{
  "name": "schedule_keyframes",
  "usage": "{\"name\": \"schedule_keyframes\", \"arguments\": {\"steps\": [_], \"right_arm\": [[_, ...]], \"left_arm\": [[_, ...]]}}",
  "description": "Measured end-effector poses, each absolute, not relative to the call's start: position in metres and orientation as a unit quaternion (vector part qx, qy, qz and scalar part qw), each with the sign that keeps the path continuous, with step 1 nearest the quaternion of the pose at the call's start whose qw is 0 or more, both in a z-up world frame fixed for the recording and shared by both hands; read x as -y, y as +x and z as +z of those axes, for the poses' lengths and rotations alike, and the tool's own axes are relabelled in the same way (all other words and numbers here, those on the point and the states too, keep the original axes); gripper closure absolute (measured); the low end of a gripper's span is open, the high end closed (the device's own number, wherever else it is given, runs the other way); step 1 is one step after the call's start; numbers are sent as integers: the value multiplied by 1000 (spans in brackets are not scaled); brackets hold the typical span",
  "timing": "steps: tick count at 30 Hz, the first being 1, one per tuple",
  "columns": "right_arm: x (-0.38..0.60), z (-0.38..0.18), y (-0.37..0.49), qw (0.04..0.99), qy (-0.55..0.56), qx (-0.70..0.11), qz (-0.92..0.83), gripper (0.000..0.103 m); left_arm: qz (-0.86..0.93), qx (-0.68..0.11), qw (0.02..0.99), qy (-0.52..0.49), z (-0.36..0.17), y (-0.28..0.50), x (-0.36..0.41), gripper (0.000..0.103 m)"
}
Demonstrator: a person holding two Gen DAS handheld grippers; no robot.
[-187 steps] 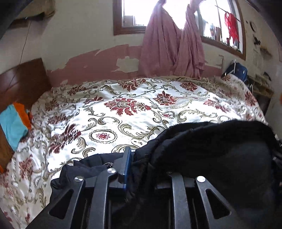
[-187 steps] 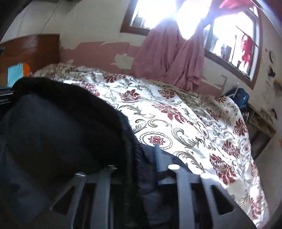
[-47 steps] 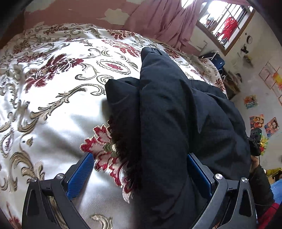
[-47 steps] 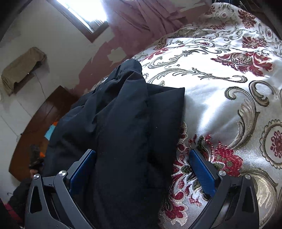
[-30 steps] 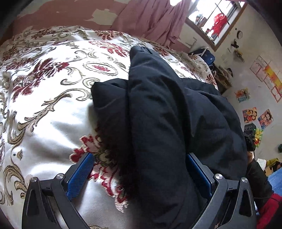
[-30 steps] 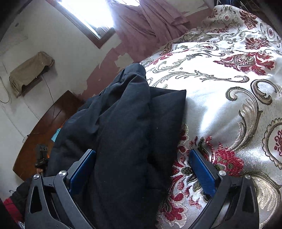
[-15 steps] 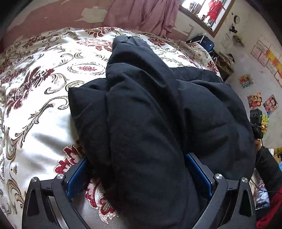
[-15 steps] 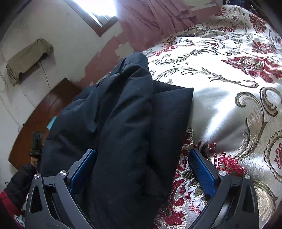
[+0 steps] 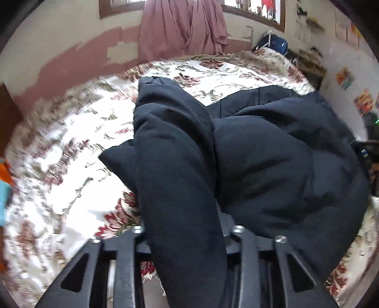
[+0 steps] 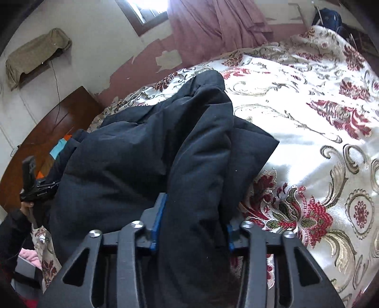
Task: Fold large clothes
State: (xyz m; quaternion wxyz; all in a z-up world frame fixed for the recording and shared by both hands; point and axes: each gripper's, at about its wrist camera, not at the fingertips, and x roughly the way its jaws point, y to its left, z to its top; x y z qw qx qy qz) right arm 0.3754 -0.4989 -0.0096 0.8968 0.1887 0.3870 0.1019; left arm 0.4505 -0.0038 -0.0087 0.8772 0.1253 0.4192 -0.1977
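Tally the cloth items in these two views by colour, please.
Black: 1, the jacket held in both grippers.
Pink: 1, the curtain.
Floral white and red: 1, the bedspread.
Khaki: 1, the cloth on the wall shelf.
Total: 4

Window (image 10: pixel 146 9) glare, motion blur, fisheye edges
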Motion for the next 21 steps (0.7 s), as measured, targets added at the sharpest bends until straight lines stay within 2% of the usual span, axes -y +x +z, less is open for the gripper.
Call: {"name": "schedule_keyframes", "arguments": {"steps": [3, 6, 21], "right_arm": [[492, 6, 370, 904, 183, -375, 96, 81], [488, 27, 360, 905, 198, -364, 98, 84], [426, 108, 277, 917, 153, -341, 141, 85]], "left_arm": [[-166, -416, 883, 143, 6, 437, 17, 85], [-166, -410, 887, 131, 25, 420, 19, 87], [-170, -404, 891, 120, 73, 323, -21, 88]]}}
